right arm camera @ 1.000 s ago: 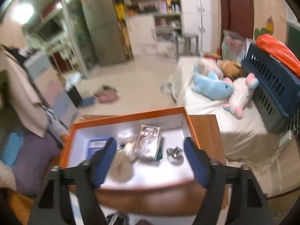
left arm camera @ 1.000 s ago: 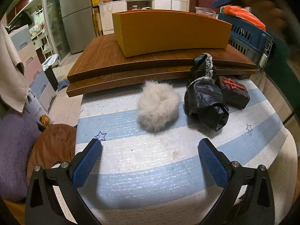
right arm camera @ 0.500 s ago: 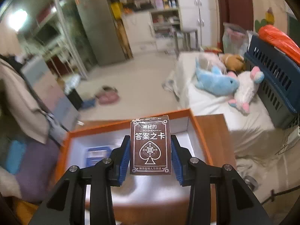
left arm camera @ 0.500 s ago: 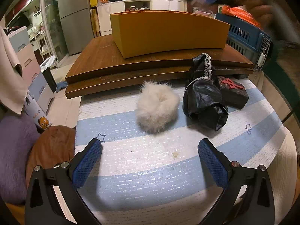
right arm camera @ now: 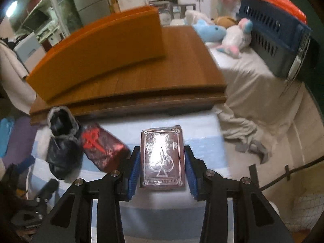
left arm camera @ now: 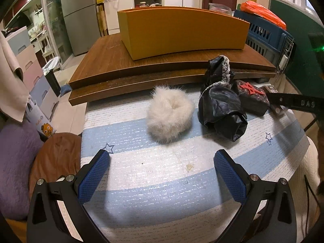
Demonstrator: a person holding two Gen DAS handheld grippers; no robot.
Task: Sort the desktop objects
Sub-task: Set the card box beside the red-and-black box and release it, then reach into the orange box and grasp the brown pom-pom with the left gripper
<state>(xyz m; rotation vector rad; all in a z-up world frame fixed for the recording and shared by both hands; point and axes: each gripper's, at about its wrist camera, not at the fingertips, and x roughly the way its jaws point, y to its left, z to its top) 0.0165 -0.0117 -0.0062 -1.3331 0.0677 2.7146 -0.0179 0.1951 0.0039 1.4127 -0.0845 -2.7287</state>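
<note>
Your right tool (right arm camera: 162, 163) is clamped on the shrink-wrapped brown card box with a spade emblem (right arm camera: 163, 158). Your left tool (left arm camera: 162, 174) gapes empty. Beyond it, the fluffy white scrunchie (left arm camera: 169, 114), black lace-trimmed pouch (left arm camera: 221, 111) and dark red-marked block (left arm camera: 252, 97) wait unsorted on the striped surface (left arm camera: 141, 174). The orange box (left arm camera: 182, 30) hides its contents.

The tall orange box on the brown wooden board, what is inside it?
From both views only the outer walls of the tall orange box show, standing on the brown wooden board. Its inside is hidden by its own front wall, so whatever it holds cannot be seen.
</note>
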